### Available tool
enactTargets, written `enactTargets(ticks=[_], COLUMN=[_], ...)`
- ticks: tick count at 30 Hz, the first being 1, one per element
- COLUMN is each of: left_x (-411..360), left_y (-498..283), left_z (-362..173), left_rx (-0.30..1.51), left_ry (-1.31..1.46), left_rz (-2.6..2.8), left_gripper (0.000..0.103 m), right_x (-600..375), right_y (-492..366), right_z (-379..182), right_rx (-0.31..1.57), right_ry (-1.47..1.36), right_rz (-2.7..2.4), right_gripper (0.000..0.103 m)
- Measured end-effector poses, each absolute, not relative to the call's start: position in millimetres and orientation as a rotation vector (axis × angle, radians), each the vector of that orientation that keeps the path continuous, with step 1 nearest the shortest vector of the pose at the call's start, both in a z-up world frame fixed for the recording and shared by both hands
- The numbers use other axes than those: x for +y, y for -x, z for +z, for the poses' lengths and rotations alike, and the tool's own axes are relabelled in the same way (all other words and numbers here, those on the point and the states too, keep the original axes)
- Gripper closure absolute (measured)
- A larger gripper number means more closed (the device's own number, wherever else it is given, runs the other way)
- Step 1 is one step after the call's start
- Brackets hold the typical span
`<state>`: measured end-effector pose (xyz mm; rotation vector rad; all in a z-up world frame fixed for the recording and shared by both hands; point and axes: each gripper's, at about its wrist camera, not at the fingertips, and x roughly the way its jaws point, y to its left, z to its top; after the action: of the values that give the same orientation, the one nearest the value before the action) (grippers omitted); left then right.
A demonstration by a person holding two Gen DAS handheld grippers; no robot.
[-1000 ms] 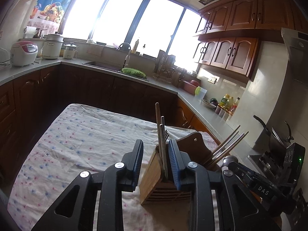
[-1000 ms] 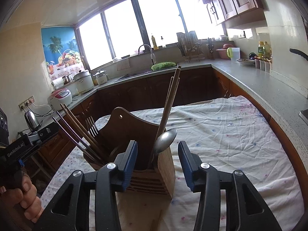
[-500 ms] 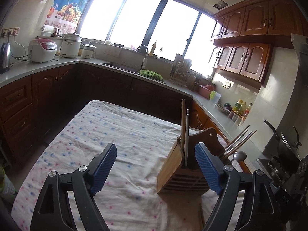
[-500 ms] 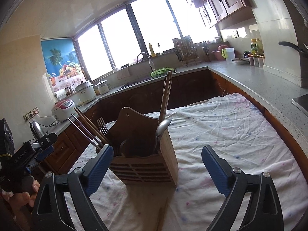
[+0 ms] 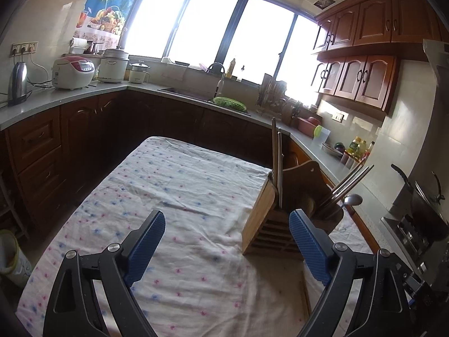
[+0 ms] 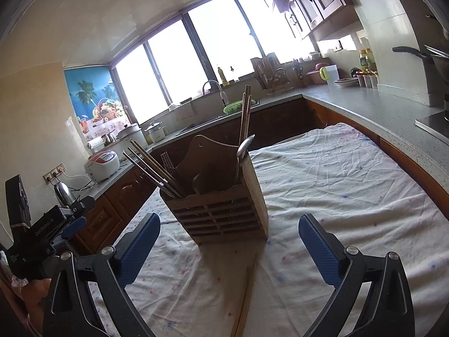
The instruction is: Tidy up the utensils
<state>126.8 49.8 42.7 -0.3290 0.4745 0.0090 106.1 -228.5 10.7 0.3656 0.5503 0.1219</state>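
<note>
- Our left gripper point(image 5: 226, 244) and right gripper point(image 6: 228, 245) are both spread wide, holding nothing.
- At twelve o'clock of the right gripper stands the wooden utensil holder point(image 6: 221, 207) on the tablecloth point(image 6: 336, 179), filled with chopsticks point(image 6: 153, 168) and a spoon point(image 6: 244, 146).
- We judge that a careless nudge could tip the holder.

1. The right gripper point(image 6: 228, 241) is wide open and holds nothing.
2. A wooden holder point(image 6: 221, 196) stands just past it on the cloth point(image 6: 336, 185).
3. Chopsticks point(image 6: 153, 168), a fork point(image 6: 167, 161) and a spoon point(image 6: 244, 146) stick up from it.
</note>
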Motion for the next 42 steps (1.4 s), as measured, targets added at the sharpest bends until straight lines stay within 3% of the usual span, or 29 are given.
enactTargets(ticks=[9,18,28,42], left_x=[38,38,27,-11], left_y=[-89,-47,20,42], left_z=[39,45,42,4], left_rx=[0.490,0.438,0.267,0.309], left_ry=[0.289,0.276,0.182,-0.008], left_rz=[0.018,0.013,0.047,0.070], left_gripper=[0.010,0.001,0.001,0.001], right_x=[-225,-214,-194,-186], right_y=[-76,-52,11,38], right_z=[-7,5,66,30], right_rx=[0.575,0.548,0.264,0.306], right_ry=[-0.398,-0.359,-0.153,-0.098], right_rz=[0.109,0.114,0.052,0.010], right_gripper=[0.002,0.001,0.000,0.000])
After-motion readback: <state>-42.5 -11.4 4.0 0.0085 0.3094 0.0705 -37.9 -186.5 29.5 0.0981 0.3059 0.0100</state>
